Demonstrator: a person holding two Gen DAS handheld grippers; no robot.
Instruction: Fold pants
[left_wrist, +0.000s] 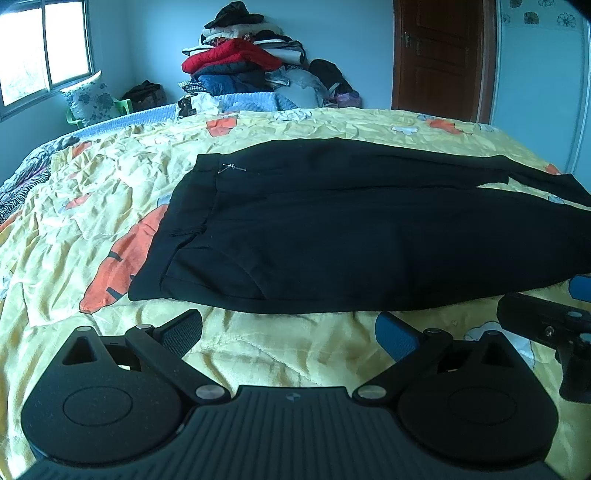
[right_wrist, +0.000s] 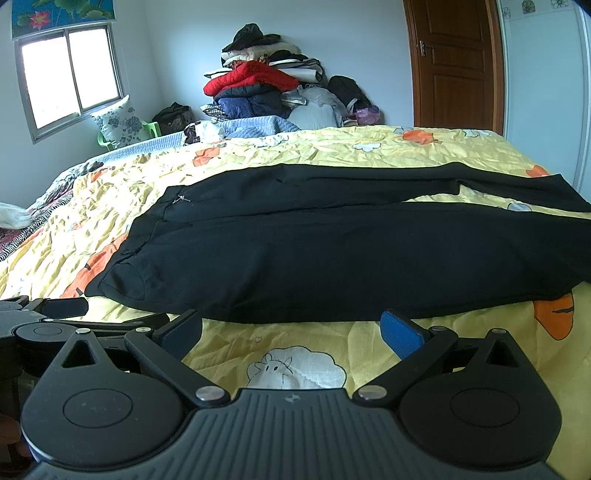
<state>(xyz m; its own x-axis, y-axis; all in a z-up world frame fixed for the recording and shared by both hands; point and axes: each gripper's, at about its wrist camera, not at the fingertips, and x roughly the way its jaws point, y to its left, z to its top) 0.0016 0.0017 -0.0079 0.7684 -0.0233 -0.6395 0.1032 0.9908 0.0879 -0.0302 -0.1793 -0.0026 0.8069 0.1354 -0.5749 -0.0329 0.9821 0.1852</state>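
**Black pants flat on the bed, both grippers spread and empty**

Left wrist view: the pants (left_wrist: 351, 229) lie flat across the yellow quilt (left_wrist: 110, 192), waistband toward 9 o'clock, legs running off toward 3 o'clock. The two legs part near the far right. The left gripper (left_wrist: 290, 332) sits at 6 o'clock, just short of the pants' near edge, its fingers (left_wrist: 183, 330) spread wide with nothing between them but quilt. Part of the right gripper (left_wrist: 546, 321) shows at 4 o'clock. A clothes pile (left_wrist: 243, 59) stands at 12 o'clock, a door (left_wrist: 439, 55) at 1 o'clock, a window (left_wrist: 44, 48) at 10 o'clock.

Right wrist view: the pants (right_wrist: 332, 251) fill the middle, waistband at 9 o'clock. The right gripper (right_wrist: 291, 334) at 6 o'clock has its fingers (right_wrist: 400, 332) wide apart, holding nothing, near the pants' edge. The left gripper (right_wrist: 44, 314) shows at 8 o'clock.
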